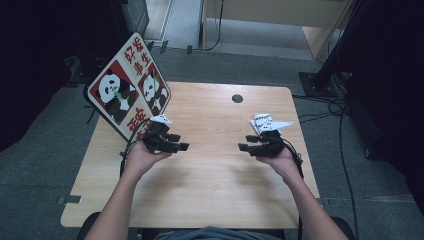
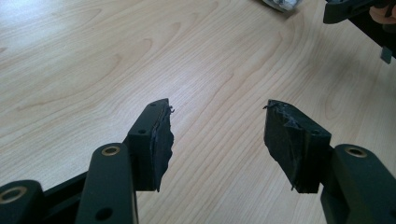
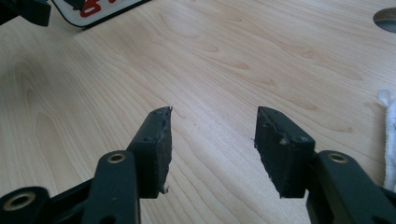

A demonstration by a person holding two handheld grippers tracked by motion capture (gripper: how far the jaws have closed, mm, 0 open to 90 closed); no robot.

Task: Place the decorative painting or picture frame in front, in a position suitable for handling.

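Two forearms are seen entering over the near edge of the worktop, one tool held in each hand. The left tool is held above the left half of the worktop, its jaws pointing toward the right edge; the right tool is held above the right half, its jaws pointing toward the left edge. Both long axes run across the worktop, and the two tools face each other, well apart. In each gripper view two black jaws are seen standing wide, with bare wood between them and nothing gripped. One panda sign is tilted over the far left corner. One small white object lies just beyond the right tool. One dark round hole is set near the far edge.
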